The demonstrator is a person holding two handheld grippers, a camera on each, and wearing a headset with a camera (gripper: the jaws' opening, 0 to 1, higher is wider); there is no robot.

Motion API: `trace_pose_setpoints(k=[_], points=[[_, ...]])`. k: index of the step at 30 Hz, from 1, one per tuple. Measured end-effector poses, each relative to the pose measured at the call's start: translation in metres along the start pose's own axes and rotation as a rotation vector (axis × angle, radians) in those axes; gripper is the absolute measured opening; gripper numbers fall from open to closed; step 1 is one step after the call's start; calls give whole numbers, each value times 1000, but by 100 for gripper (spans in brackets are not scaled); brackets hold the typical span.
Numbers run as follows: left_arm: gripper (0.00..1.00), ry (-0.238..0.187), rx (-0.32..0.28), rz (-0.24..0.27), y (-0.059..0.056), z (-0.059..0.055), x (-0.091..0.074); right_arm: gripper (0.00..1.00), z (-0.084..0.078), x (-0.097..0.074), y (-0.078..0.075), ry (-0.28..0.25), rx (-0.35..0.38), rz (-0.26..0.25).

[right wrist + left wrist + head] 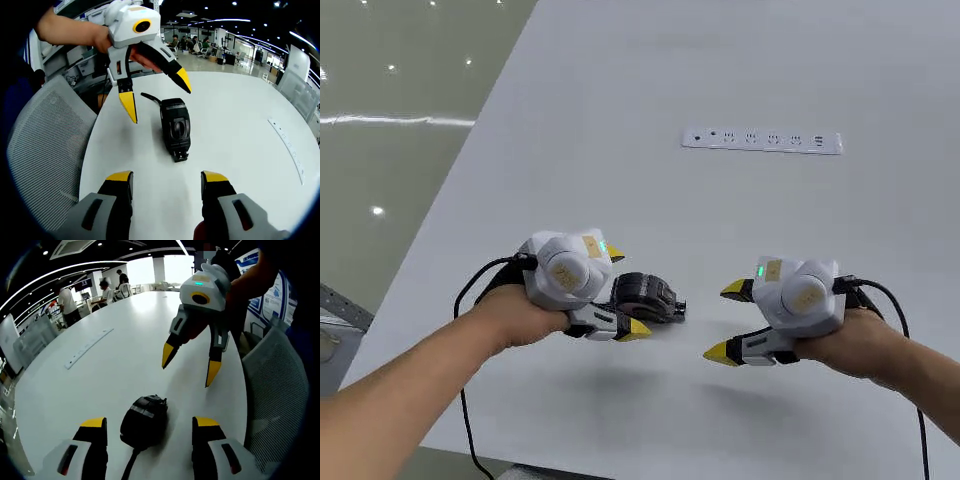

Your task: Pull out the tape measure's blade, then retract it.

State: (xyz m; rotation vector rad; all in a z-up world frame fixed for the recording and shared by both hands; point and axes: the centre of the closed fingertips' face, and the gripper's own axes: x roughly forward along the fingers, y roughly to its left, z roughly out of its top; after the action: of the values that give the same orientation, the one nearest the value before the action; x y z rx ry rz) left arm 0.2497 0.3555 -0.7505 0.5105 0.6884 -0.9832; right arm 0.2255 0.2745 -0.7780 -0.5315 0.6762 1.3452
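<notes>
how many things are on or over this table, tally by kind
black rounded plastic tape measure: 1
long white plastic power strip: 1
white hand-held tongs with yellow tips: 2 (left tongs, right tongs)
total: 4

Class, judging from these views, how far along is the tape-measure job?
Nothing looks done: the tape measure sits on the table with no blade drawn out. In hand: the left gripper, jaws open, straddles it; the right gripper hovers open, facing it. Still to do: grip, pull, retract.
</notes>
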Motion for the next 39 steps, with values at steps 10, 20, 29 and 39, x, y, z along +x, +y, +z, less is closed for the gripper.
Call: trace_pose_setpoints(k=[10, 20, 29, 39], points=[[61, 34, 40, -34, 2, -7, 14, 49, -2, 21, -6, 16, -28, 23], [55, 54, 82, -46, 5, -8, 21, 42, -3, 36, -13, 18, -49, 39], [50, 76, 119, -63, 8, -12, 25, 38, -4, 51, -16, 21, -64, 56], [46, 115, 191, -92, 6, -19, 28, 33, -3, 63, -21, 10, -57, 59]])
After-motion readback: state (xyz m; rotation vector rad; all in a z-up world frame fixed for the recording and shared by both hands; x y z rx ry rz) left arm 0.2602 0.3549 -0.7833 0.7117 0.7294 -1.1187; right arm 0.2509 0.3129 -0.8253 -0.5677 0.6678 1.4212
